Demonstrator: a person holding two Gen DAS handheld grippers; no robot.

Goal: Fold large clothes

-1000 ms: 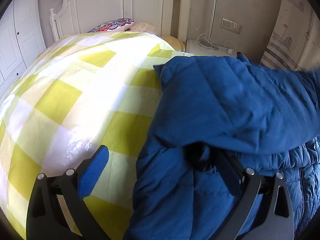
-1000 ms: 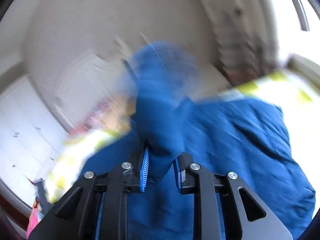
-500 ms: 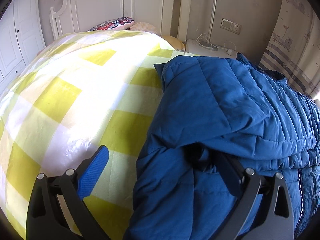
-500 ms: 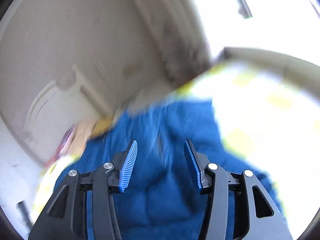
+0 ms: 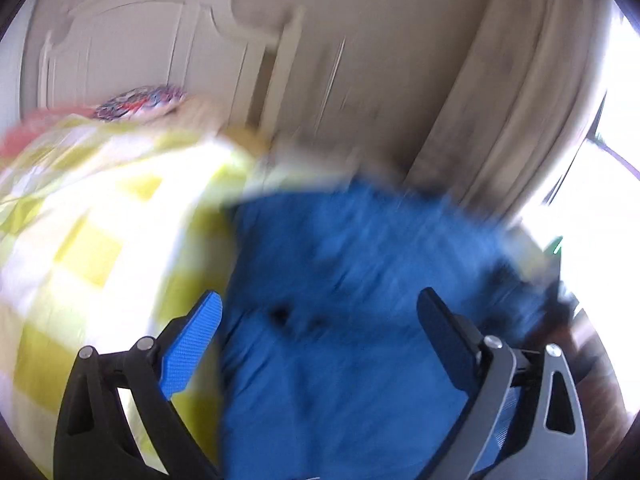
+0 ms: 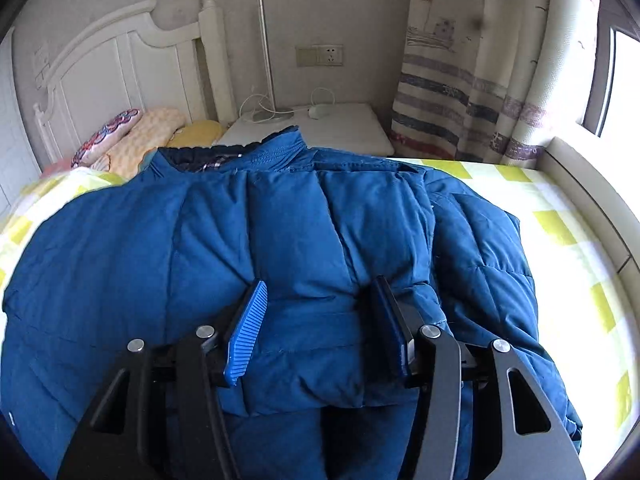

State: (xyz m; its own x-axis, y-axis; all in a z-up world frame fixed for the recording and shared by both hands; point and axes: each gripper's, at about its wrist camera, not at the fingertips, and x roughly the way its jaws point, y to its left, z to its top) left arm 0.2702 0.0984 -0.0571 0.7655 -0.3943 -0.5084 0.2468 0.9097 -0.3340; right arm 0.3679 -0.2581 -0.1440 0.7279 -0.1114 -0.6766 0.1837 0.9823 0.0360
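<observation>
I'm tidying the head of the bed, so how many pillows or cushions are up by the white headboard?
3: a patterned red-and-blue pillow nearest the headboard, a peach textured cushion beside it, and a yellow cushion by the nightstand. The blue puffer jacket may hide others.

Jacket (image 6: 304,220): quilted cloth, slight sheen, puffy, stitched seams. Sheet (image 6: 560,216): matt checked cloth. Right gripper (image 6: 320,320): matt black plastic, ribbed blue pads (image 6: 248,332), shiny metal pins. Headboard (image 6: 120,68): smooth painted wood. Curtain (image 6: 480,80): matt printed cloth.
</observation>
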